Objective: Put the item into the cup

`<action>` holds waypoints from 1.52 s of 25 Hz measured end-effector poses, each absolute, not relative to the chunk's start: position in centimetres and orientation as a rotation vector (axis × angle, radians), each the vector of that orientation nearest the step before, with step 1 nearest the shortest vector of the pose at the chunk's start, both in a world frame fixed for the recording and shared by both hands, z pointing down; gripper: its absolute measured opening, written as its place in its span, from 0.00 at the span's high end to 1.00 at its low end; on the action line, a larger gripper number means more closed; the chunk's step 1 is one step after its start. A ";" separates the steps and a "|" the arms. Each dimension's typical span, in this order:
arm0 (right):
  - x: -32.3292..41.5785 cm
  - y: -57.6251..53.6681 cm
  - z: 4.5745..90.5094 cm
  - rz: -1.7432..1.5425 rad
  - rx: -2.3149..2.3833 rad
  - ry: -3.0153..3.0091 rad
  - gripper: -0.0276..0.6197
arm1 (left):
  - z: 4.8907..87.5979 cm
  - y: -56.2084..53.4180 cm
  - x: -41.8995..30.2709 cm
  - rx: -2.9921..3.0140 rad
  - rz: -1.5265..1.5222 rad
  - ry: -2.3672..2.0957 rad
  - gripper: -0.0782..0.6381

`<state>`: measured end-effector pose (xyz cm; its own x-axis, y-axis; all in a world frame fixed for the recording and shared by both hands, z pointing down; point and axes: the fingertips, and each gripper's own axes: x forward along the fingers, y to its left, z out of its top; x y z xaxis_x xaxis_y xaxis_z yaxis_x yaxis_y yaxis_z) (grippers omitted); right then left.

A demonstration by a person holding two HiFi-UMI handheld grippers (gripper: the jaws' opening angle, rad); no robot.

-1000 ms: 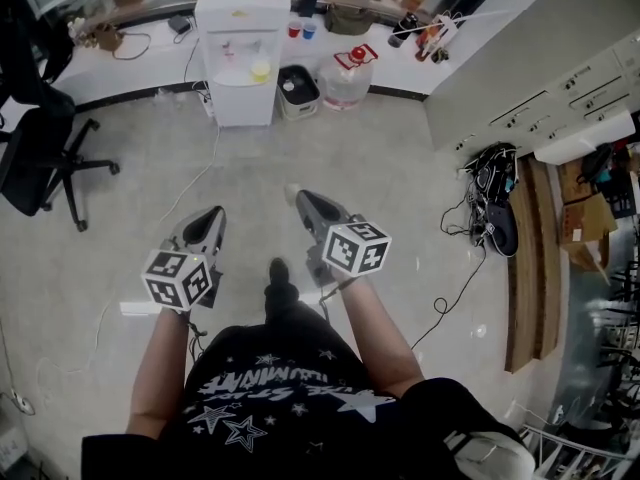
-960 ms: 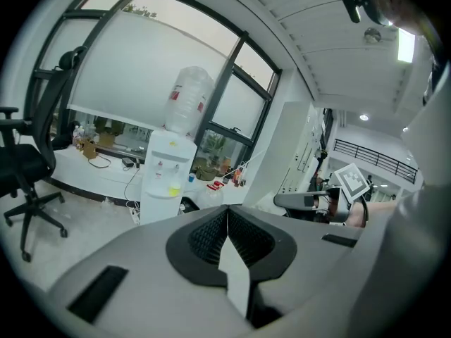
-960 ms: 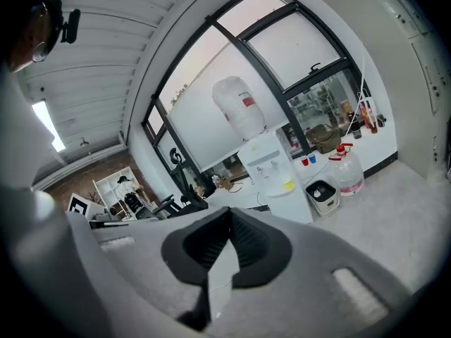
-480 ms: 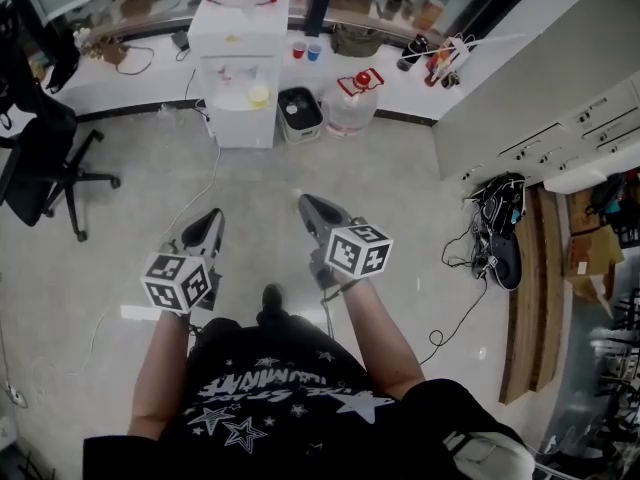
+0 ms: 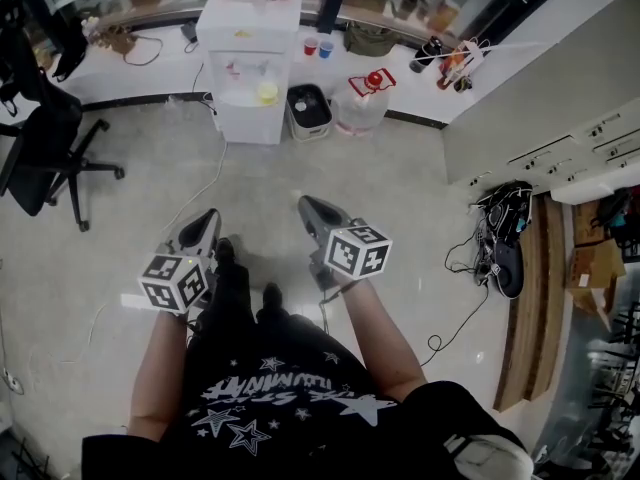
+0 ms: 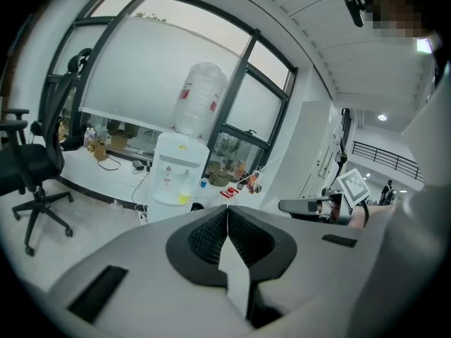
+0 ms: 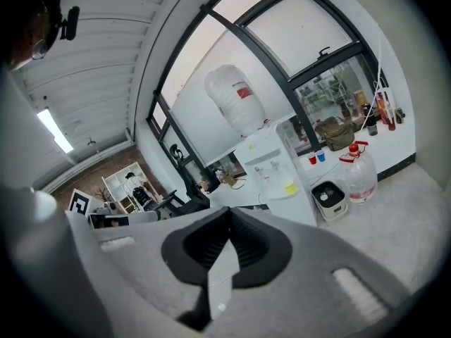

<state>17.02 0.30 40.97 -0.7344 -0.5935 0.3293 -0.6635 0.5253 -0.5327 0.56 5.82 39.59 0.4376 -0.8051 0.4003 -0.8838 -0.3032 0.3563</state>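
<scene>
At the middle of the pale office floor the person stood with a tool in each hand at about waist height, one dark-trousered leg set forward between them. The left gripper [image 5: 206, 222] and the right gripper [image 5: 306, 206] both pointed ahead toward twelve o'clock, each with its ribbed black pads pressed together and nothing between them. That looked to me like a carrying posture rather than a reach, so I judged the task not yet under way. No item was held, and nothing in reach on the floor could be picked out as the one meant, so I could not tell its heading or its long axis. The likeliest targets were far off at twelve o'clock. A small red cup [image 5: 311, 46] and a small blue cup [image 5: 326, 48] stood side by side, seemingly upright, on the long white counter [image 5: 150, 68], just past the white water dispenser [image 5: 248, 63]. A yellow cup [image 5: 266, 92] sat on the dispenser's tray. A clear water jug with a red cap [image 5: 365, 103] stood at one o'clock and a black office chair [image 5: 40, 143] at ten, both well apart from the person.
</scene>
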 end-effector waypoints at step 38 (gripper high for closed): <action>1.1 -24.5 50.5 1.035 1.434 -2.326 0.96 | 50.4 -21.5 -14.1 2.184 0.284 -1.086 0.88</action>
<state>1.06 -24.47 50.46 -0.4998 -0.6950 0.5170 -0.8492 0.2758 -0.4502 -14.11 -21.47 50.37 0.6293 -0.6244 0.4628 -0.7710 -0.4270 0.4724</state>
